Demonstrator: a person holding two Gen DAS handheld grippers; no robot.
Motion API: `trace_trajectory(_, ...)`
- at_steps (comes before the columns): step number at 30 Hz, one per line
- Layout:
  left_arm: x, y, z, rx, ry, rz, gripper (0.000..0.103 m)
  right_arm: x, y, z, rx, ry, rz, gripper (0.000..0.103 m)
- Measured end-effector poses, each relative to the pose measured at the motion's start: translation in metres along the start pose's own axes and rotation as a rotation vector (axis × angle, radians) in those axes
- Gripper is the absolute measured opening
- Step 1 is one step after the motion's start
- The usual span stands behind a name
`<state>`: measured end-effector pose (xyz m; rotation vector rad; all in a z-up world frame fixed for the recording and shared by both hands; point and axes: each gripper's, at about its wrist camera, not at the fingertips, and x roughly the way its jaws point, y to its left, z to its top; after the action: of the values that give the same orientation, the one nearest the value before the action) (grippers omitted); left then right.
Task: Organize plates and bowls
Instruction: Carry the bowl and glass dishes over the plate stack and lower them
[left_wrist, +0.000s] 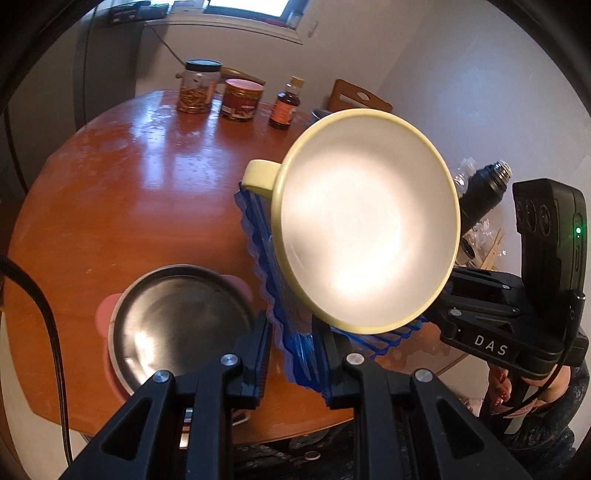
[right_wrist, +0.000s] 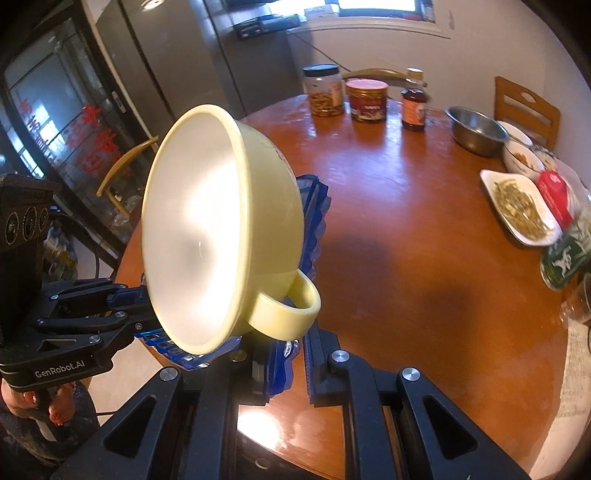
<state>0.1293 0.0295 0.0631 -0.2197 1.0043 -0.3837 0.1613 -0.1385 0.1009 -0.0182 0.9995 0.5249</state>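
Both tongs are clenched on a blue ridged tray (left_wrist: 295, 343), which hangs in the air above the round wooden table (left_wrist: 155, 177). The left tongs (left_wrist: 291, 354) pinch one edge of the tray between their pads; the right tongs (right_wrist: 280, 365) pinch the opposite edge. A pale yellow bowl (left_wrist: 365, 221) with a loop handle rests tilted on the tray between the two tongs, its open mouth turned toward the left tongs and its handle toward the right tongs. Below and to the left of the left tongs a steel plate (left_wrist: 181, 321) lies on a pink mat on the table. Beyond the right tongs, at the far right of the table, stand a steel bowl (right_wrist: 476, 129) and a white dish of food (right_wrist: 517, 206).
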Motion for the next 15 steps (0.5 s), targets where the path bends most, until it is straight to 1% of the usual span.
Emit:
trace_trajectory(8,-0.019,0.040,-0.009,-0.046,-0.011,0.027,0.023,0.020,0.029,0.009,-0.049,0.023,0.028,0.013)
trace_trajectory(15,-0.019,0.073,-0.025,-0.082,0.017,0.041,0.023,0.054,0.053,0.010,-0.060,0.068,0.049,0.013)
